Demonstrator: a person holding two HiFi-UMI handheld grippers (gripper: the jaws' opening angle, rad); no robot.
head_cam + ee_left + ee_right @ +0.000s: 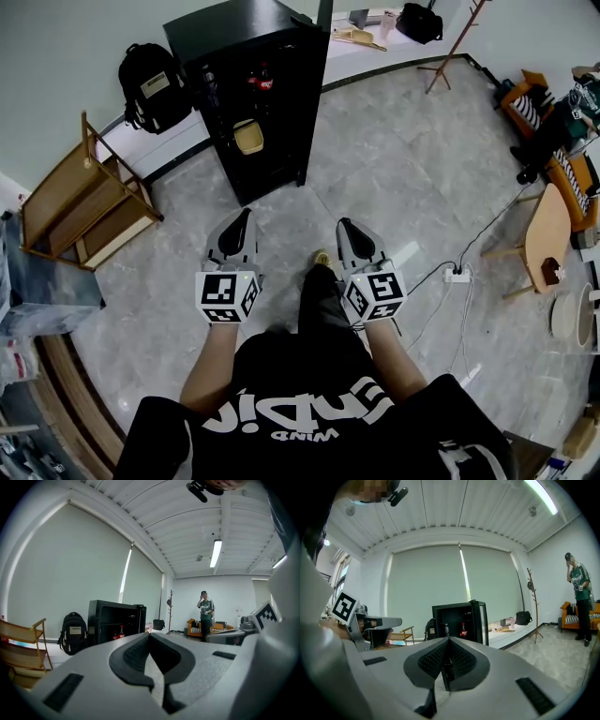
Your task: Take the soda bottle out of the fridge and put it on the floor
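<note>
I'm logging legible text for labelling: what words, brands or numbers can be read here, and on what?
"WIND": small white line on the person's black shirt, as it appears from above; the larger lettering over it is not surely readable.
Soda bottle, red label: too small to read.
Backpack, pale patch: too small to read.
Marker cubes: coded squares, no letters.

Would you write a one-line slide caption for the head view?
Facing the black fridge with the soda bottle on its shelf, the left tool and right tool are both shut and empty.
</note>
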